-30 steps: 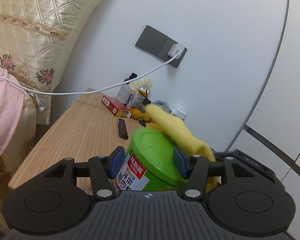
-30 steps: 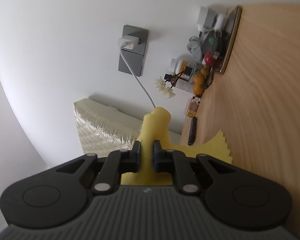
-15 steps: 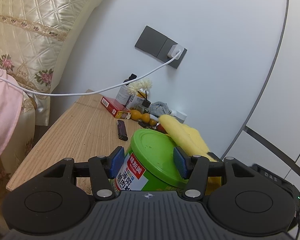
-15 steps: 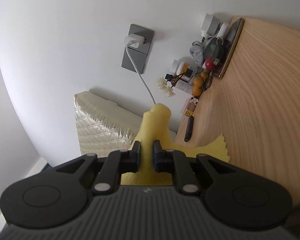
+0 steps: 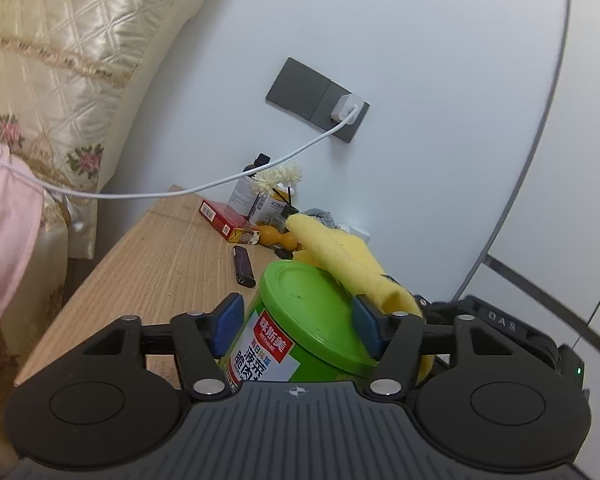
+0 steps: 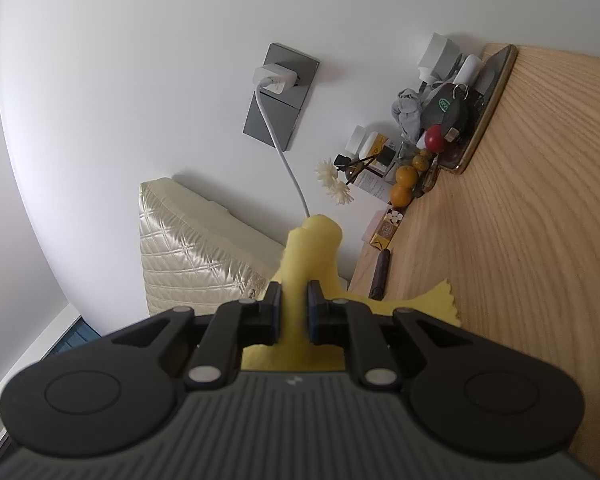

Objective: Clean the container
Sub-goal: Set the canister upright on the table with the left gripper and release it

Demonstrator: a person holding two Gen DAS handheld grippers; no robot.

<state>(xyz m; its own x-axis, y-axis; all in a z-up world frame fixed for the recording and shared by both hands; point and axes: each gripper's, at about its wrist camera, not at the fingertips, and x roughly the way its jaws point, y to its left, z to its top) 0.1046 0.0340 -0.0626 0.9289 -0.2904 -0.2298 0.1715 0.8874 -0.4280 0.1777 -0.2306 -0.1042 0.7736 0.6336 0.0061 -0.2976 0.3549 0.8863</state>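
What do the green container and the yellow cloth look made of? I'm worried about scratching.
Green container: seemingly plastic, with a smooth moulded lid, dull sheen and printed label. Yellow cloth: soft, matte, probably microfibre or felt-like fabric; it folds limply and has a zigzag-cut edge.

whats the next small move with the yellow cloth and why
Probably drag the yellow cloth across the green lid. The right claw pinches it, its fold touches only the lid's far edge, and the left claw grips the container.
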